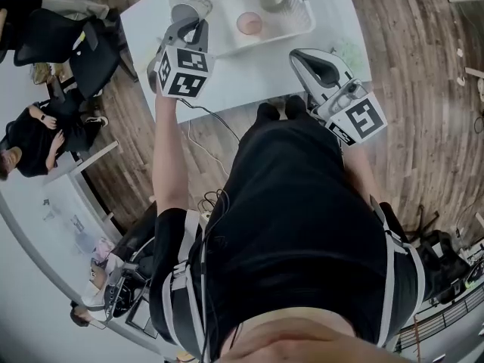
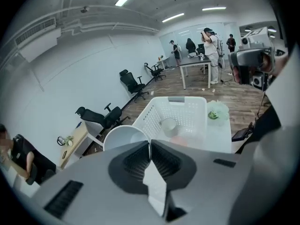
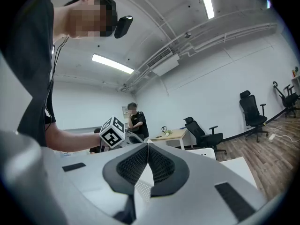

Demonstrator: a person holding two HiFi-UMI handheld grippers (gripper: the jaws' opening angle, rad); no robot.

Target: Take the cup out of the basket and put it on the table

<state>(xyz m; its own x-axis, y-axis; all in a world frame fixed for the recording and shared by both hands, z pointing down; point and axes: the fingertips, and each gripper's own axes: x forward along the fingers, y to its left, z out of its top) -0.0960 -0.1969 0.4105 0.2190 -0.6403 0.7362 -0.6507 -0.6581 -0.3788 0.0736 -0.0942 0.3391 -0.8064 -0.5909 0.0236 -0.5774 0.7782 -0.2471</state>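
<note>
In the left gripper view my left gripper [image 2: 150,142] is shut on the rim of a white cup [image 2: 123,137]. The head view shows that cup [image 1: 190,9] outside the white basket [image 1: 305,7], just left of it, over the white table [image 1: 249,74]. I cannot tell whether it touches the table. The left gripper [image 1: 193,24] holds it from the near side. Inside the basket [image 2: 154,114] lie a pale grey cup [image 2: 168,124] and a pink cup [image 1: 249,23]. My right gripper [image 1: 298,54] is shut and holds nothing, near the table's front edge; its jaws [image 3: 147,146] meet.
A green crumpled item [image 1: 349,51] lies on the table right of the basket. Black office chairs [image 1: 72,44] and seated people stand to the table's left. Wooden floor surrounds the table. A cable hangs from the table's front edge.
</note>
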